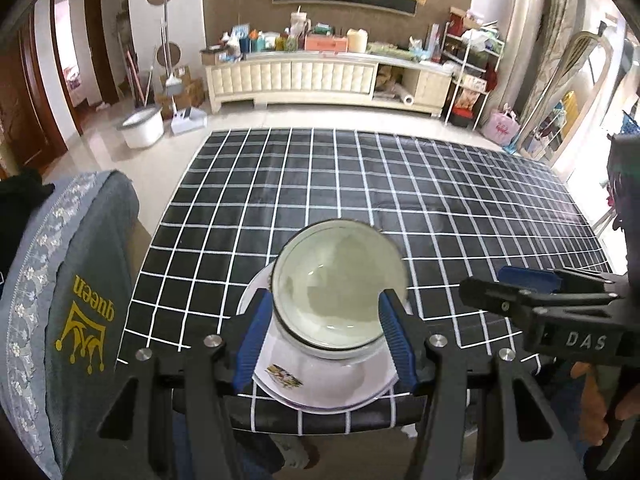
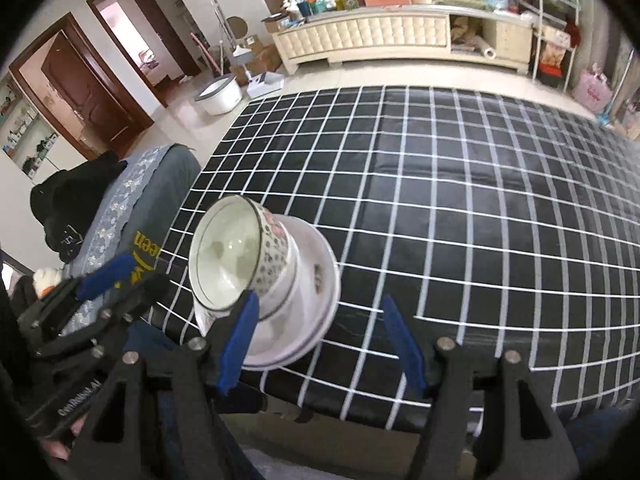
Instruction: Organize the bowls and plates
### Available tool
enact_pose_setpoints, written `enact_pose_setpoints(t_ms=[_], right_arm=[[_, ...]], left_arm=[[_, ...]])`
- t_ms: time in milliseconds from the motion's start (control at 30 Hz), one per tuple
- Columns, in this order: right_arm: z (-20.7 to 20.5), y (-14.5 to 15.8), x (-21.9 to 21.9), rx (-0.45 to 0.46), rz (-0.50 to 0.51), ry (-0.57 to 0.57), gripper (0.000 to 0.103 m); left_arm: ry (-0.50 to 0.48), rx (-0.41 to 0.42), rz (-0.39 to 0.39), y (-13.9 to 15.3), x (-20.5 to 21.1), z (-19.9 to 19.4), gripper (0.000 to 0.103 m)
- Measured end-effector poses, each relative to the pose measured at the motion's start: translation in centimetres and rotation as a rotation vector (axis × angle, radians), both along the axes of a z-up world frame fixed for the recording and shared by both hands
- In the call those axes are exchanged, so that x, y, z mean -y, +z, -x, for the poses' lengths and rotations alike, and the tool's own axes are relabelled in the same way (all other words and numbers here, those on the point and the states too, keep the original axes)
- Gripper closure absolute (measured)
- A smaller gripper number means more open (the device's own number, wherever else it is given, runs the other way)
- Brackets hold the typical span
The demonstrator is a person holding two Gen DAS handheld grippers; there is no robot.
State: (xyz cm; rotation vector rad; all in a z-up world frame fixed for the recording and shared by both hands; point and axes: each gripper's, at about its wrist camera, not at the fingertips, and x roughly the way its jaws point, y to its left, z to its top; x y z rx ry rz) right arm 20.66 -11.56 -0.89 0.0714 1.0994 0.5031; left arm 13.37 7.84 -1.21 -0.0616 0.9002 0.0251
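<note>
A stack of white bowls with a flower pattern [image 1: 340, 288] [image 2: 240, 264] stands on stacked white plates [image 1: 328, 388] [image 2: 316, 304] near the front edge of the black checked table [image 1: 400, 184] [image 2: 460, 200]. My left gripper [image 1: 326, 340] is open, its blue pads on either side of the stack above the plates, not touching the bowls. It also shows in the right wrist view [image 2: 100, 280]. My right gripper [image 2: 324, 340] is open and empty, just right of the stack; it also shows in the left wrist view [image 1: 512, 284].
A grey covered chair [image 1: 80, 300] [image 2: 152, 200] stands at the table's left side. A white basin [image 1: 142, 126] sits on the floor beyond. A long cluttered cabinet [image 1: 320, 76] lines the far wall.
</note>
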Motion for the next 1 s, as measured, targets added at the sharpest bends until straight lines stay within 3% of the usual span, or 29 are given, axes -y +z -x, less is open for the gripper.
enact_pose_setpoints(t_ms=[167, 467, 600, 700, 833, 1000], right_arm=[[2.3, 2.2, 1.4, 0.124, 0.039, -0.056, 0.031], [6.9, 4.9, 5.0, 0.35, 0.099, -0.161, 0.017], [9.2, 5.6, 6.1, 0.447, 0.118, -0.202, 0.005], [10.6, 5.9, 6.8, 0.487, 0.108, -0.23, 0.0], [12.3, 6.1, 7.9, 0.533, 0.096, -0.262, 0.0], [14.6, 6.6, 8.6, 0.612, 0.069, -0.264, 0.0]], left_arm=[[-0.035, 0.059, -0.018, 1.6, 2.2, 1.6, 0.05], [-0.042, 0.228, -0.049, 4.5, 5.2, 6.3, 0.05], [-0.063, 0.304, -0.065, 5.1, 6.4, 8.5, 0.049], [-0.071, 0.36, -0.089, 5.5, 7.3, 10.1, 0.019], [-0.057, 0.413, -0.1, 5.9, 7.9, 12.0, 0.016], [-0.052, 0.402, -0.046, 5.7, 7.6, 13.4, 0.007]])
